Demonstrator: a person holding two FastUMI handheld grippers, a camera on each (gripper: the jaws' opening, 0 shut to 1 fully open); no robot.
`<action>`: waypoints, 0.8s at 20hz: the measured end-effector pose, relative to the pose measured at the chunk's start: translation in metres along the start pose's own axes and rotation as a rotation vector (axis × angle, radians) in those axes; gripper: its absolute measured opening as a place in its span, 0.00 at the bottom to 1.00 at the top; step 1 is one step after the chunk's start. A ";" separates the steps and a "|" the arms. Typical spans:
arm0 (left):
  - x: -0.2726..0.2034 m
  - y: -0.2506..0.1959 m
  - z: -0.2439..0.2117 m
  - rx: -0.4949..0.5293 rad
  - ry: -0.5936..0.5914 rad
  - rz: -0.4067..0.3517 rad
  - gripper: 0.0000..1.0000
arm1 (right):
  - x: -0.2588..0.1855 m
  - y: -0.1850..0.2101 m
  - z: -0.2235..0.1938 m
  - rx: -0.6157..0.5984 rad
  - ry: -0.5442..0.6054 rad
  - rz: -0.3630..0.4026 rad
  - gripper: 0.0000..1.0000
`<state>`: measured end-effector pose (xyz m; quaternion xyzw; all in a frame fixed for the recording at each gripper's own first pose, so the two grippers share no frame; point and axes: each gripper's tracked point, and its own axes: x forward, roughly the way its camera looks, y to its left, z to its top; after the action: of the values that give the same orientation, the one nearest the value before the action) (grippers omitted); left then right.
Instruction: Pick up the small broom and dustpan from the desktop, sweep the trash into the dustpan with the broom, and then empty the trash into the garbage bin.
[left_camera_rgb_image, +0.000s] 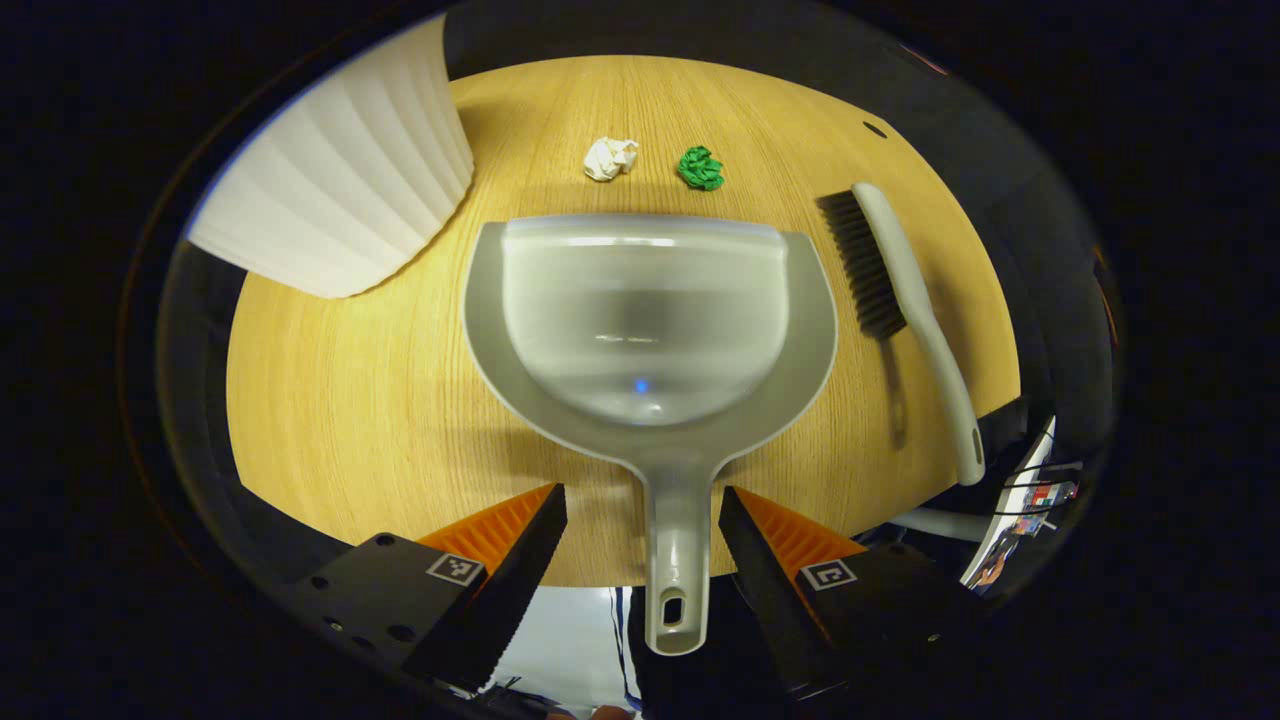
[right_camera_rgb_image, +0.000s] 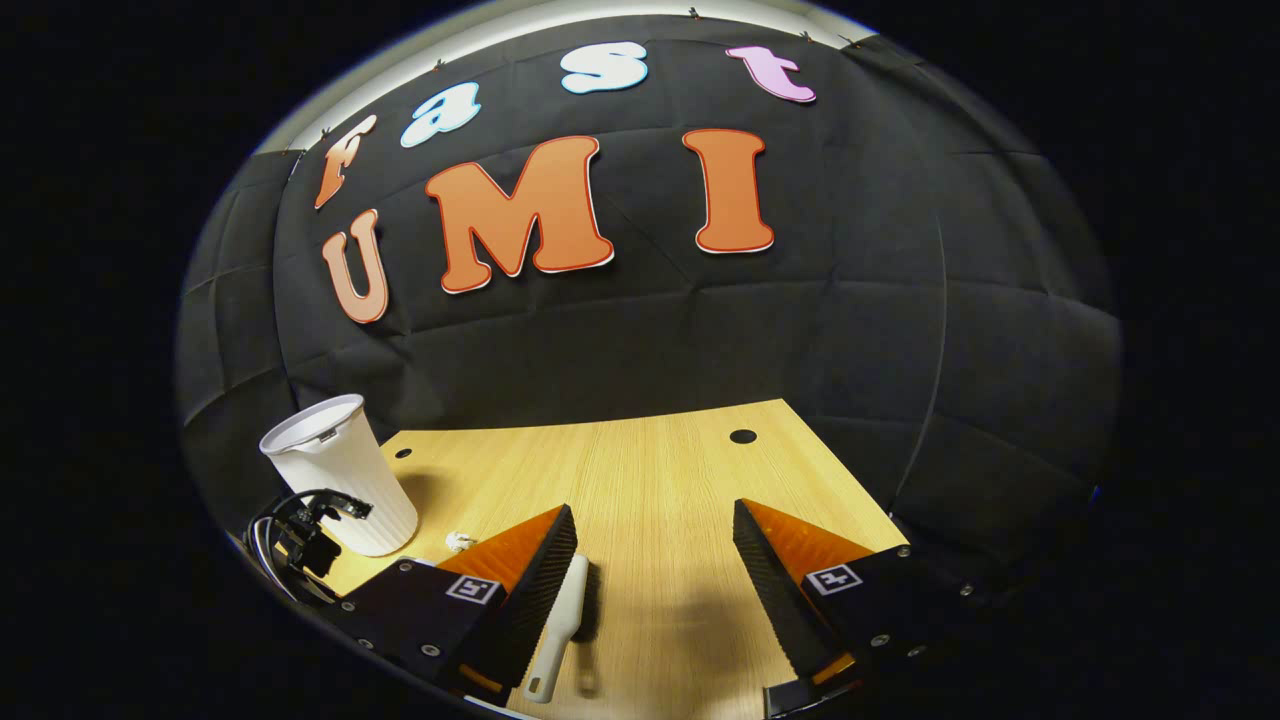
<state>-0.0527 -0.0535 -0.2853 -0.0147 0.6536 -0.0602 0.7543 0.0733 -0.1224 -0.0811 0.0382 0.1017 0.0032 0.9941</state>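
Left tongs (left_camera_rgb_image: 642, 520) open astride dustpan (left_camera_rgb_image: 650, 330) handle, right tongs (right_camera_rgb_image: 655, 560) open; we risk nudging the dustpan askew.

Your left gripper (left_camera_rgb_image: 643, 525) carried two wedge-shaped fingers (left_camera_rgb_image: 520, 545) with sawtooth-ridged inner faces, each on a dark block with small round screw holes and a square black-and-white marker tag. Your right gripper (right_camera_rgb_image: 655, 560) had the same ridged wedges, tags and screws.
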 end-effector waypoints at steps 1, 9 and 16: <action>0.005 -0.001 0.002 0.008 0.011 -0.001 0.99 | 0.003 0.001 0.001 0.000 0.002 -0.001 0.95; 0.015 -0.004 0.015 0.022 0.037 0.013 0.89 | 0.019 0.017 -0.007 -0.011 0.052 0.036 0.95; 0.018 -0.008 0.013 -0.026 0.048 -0.011 0.39 | 0.027 0.053 -0.055 -0.048 0.258 0.155 0.95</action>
<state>-0.0384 -0.0646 -0.3004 -0.0266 0.6721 -0.0565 0.7378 0.0889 -0.0648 -0.1358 0.0216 0.2251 0.0874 0.9702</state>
